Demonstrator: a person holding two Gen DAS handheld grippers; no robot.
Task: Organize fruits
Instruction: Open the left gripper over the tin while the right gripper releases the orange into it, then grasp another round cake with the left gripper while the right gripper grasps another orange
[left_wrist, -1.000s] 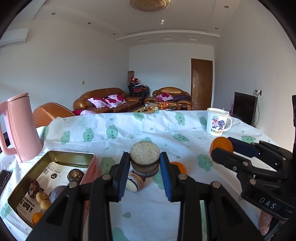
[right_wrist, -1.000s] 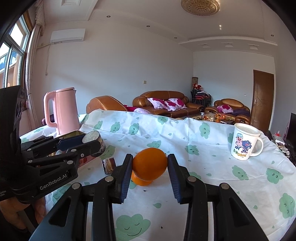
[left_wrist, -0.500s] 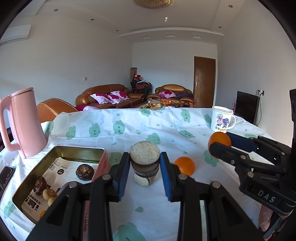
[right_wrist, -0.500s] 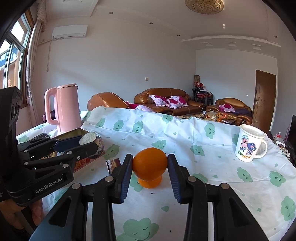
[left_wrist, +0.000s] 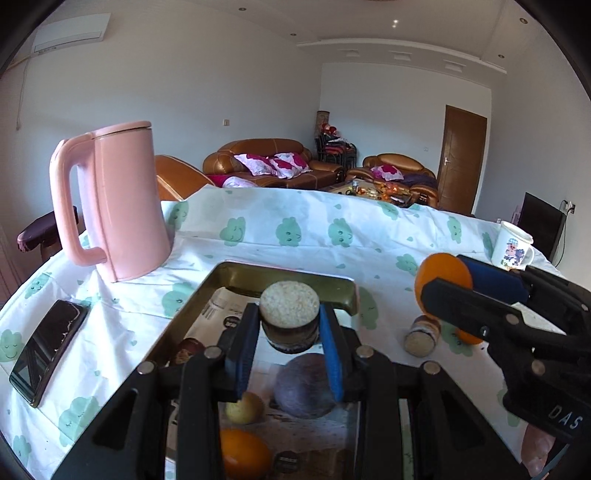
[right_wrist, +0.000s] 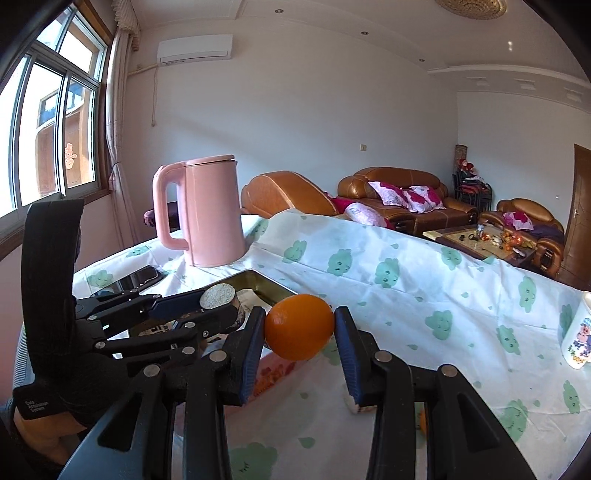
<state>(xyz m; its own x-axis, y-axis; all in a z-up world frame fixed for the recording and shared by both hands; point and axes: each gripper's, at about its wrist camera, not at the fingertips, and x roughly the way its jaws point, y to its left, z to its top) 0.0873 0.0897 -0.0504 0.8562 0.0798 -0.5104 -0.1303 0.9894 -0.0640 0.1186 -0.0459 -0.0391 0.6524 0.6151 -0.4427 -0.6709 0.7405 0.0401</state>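
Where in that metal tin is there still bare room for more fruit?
The tin is crowded at its near end: an orange, a small yellowish fruit and a purple round fruit lie close together. The printed paper lining near the far rim, toward the pink kettle, looks bare.

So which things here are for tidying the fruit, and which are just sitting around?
For the job:
- orange in the right gripper
- round cut piece in the left gripper
- metal tin with fruit inside
- small piece on the cloth

Just sitting around:
- pink kettle
- phone
- cartoon mug
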